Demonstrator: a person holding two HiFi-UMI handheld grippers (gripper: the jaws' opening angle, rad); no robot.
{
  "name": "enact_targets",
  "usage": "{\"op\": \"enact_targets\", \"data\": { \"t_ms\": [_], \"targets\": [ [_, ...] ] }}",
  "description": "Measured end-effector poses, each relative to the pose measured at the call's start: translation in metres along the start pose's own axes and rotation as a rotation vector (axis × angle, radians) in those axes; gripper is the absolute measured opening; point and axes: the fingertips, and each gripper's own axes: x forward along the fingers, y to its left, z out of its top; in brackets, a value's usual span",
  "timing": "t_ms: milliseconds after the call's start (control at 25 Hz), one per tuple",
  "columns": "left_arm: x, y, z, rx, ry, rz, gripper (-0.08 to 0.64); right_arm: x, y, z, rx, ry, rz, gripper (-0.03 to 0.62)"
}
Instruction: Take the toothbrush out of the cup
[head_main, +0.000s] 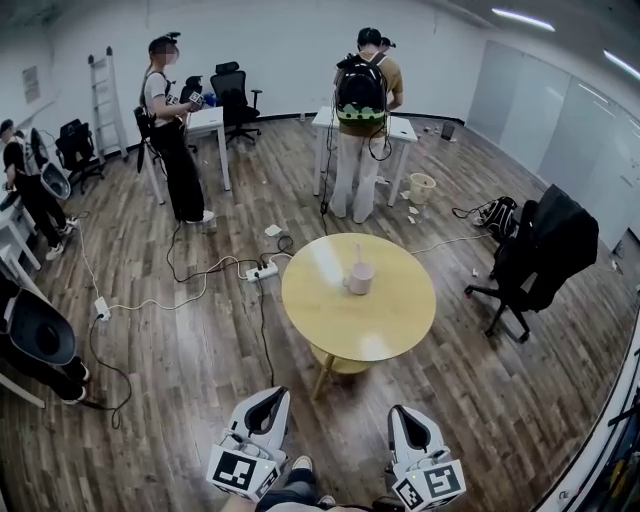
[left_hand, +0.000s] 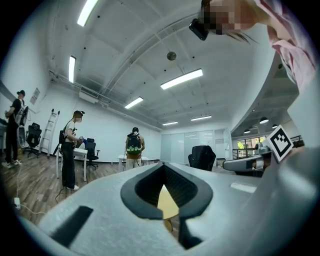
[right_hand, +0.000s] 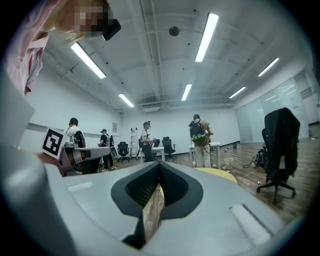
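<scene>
A pink cup (head_main: 360, 278) stands near the middle of the round yellow table (head_main: 395, 325), and a pale toothbrush (head_main: 356, 254) sticks up out of it. Both grippers hang low in the head view, well short of the table's near edge. My left gripper (head_main: 264, 408) is shut and holds nothing. To its right, my right gripper (head_main: 410, 428) is also shut and holds nothing. In the left gripper view the jaws (left_hand: 163, 165) meet at their tips, and the table (left_hand: 166, 202) shows through the hollow between them. The right gripper (right_hand: 159, 164) looks the same, with the table (right_hand: 220, 174) beyond it.
A power strip (head_main: 263, 270) and cables lie on the wood floor left of the table. A black office chair (head_main: 540, 250) draped with a jacket stands at the right. A person with a backpack (head_main: 362, 120) stands at white desks behind the table, near a bin (head_main: 422, 187). More people stand at the left.
</scene>
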Motion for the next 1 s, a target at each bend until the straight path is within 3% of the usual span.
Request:
{"op": "enact_targets", "data": {
  "t_ms": [240,520,680,880,1000],
  "targets": [
    [0.065,0.028,0.005,0.031,0.005,-0.045,-0.009,0.053,-0.029,0.011,-0.016,-0.005,-0.039,0.005],
    [0.141,0.049,-0.013,0.001,0.038,-0.032,-0.009,0.115,-0.083,0.007,0.001,0.033,-0.021,0.005],
    [0.197,0.071,-0.011,-0.006,0.026,0.007,-0.009,0.17,-0.118,0.017,-0.004,0.037,0.035,0.005],
    [0.25,0.077,-0.003,0.002,-0.069,0.032,-0.009,0.209,-0.146,0.03,-0.017,0.012,0.057,0.005],
    [0.267,0.083,-0.003,0.011,-0.071,0.045,-0.009,0.227,-0.159,0.026,-0.021,0.028,0.062,0.005]
  ]
}}
